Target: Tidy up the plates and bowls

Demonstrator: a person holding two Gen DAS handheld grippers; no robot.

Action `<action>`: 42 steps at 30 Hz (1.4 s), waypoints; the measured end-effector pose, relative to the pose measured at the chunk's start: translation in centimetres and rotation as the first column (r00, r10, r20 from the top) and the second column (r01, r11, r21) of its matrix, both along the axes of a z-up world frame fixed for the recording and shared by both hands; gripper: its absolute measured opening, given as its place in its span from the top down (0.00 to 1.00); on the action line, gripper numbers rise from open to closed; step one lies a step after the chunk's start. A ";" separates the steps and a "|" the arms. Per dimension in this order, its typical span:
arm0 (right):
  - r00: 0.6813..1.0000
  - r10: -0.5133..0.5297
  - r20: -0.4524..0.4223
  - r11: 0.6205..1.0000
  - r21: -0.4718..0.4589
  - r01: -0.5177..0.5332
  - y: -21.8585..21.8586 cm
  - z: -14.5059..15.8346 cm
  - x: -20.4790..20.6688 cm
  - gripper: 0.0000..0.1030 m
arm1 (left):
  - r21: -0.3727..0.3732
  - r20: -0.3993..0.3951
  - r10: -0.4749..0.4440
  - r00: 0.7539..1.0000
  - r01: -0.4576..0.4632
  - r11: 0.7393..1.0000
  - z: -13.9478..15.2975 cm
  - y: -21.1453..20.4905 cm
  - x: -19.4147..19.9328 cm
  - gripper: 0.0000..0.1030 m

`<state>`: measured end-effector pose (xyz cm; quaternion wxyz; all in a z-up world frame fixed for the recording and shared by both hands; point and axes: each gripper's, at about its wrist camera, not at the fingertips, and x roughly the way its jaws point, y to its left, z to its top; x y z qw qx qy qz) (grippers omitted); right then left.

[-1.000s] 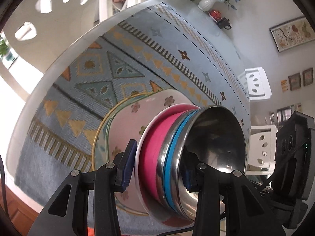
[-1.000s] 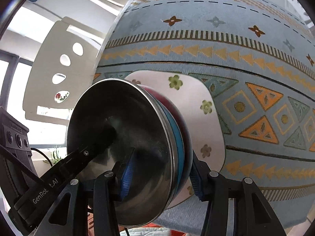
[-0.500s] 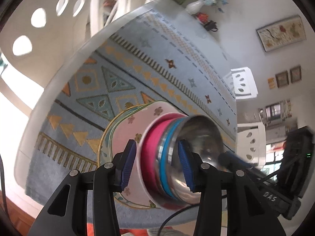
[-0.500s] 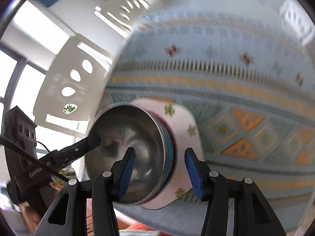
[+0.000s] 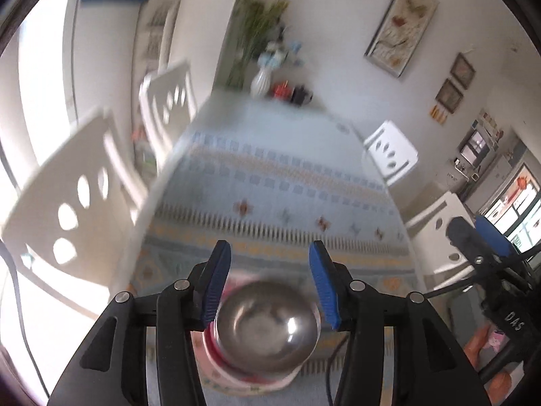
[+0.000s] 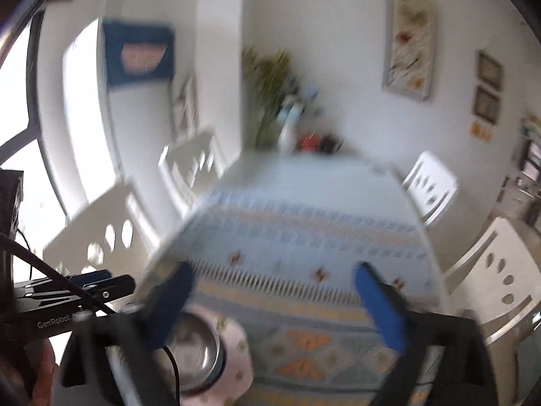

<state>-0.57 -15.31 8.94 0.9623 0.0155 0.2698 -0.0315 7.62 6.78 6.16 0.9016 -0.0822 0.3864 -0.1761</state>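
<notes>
Blue finger pads (image 5: 216,280) of the left gripper (image 5: 268,282) spread wide apart, clamping nothing, raised above the near end of the table (image 5: 280,186). Just below and between them, a steel bowl (image 5: 267,333), mouth up, nested at the top of a stack: under it a pink bowl (image 5: 211,345) showing only as a rim at the left side, and at the bottom a pale floral plate (image 5: 236,380), all resting on the patterned blue tablecloth (image 5: 270,209) close to the near edge. Neither pad touching the stack. White chairs (image 5: 67,203) along the left side of the table, a white vase (image 5: 262,83) with flowers at the far end, framed pictures (image 5: 402,25) on the wall, all softened by motion blur. At the far right of the left wrist view, the other gripper's blue-tipped body (image 5: 490,237) beside the table edge.

In the right wrist view, the right gripper (image 6: 274,308) likewise with fingers (image 6: 380,308) far apart and empty, heavily blurred. Low at the left of that view, the same steel bowl (image 6: 194,348) on the floral plate (image 6: 236,355), partly behind the left finger, apart from both pads. Further left, the left gripper's black body (image 6: 67,291) near the table corner. Rest of the cloth (image 6: 304,237) stretching away toward the vase (image 6: 287,135).
</notes>
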 end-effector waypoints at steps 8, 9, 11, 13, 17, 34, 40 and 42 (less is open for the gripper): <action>0.990 -0.139 -0.010 0.980 0.144 0.139 -4.5 4.5 -1.4 0.03 | -0.026 0.097 -0.043 0.994 0.046 0.999 6.2 -4.4 0.3 0.26; 0.984 -0.170 -0.056 0.975 0.134 0.176 -5.0 4.2 -0.9 0.01 | -0.011 0.093 -0.032 0.995 0.034 0.999 6.3 -5.0 0.3 0.24; 0.970 -0.193 -0.151 0.971 0.114 0.211 -5.9 3.3 -0.3 0.01 | 0.023 0.094 -0.008 0.996 0.006 1.000 6.2 -6.6 0.3 0.22; 0.957 -0.190 -0.219 0.970 0.109 0.218 -6.7 1.8 0.7 0.01 | 0.055 0.084 0.009 0.996 -0.014 0.998 5.6 -7.7 0.3 0.22; 0.926 -0.190 -0.326 0.968 0.094 0.232 -7.9 -0.3 1.5 0.01 | 0.147 0.059 0.044 0.997 -0.052 0.988 4.3 -10.1 0.1 0.22; 0.909 -0.123 -0.397 0.981 0.089 0.172 -9.8 -2.5 1.3 0.01 | 0.220 -0.004 0.073 0.997 -0.071 0.973 1.8 -13.3 -0.7 0.22; 0.905 -0.118 -0.409 0.984 0.076 0.163 -9.8 -2.7 1.8 0.01 | 0.210 -0.041 0.078 0.996 -0.067 0.975 1.2 -13.2 -0.1 0.22; 0.903 -0.114 -0.415 0.984 0.079 0.160 -9.9 -2.9 2.0 0.01 | 0.200 -0.057 0.076 0.995 -0.063 0.978 0.9 -13.2 0.1 0.22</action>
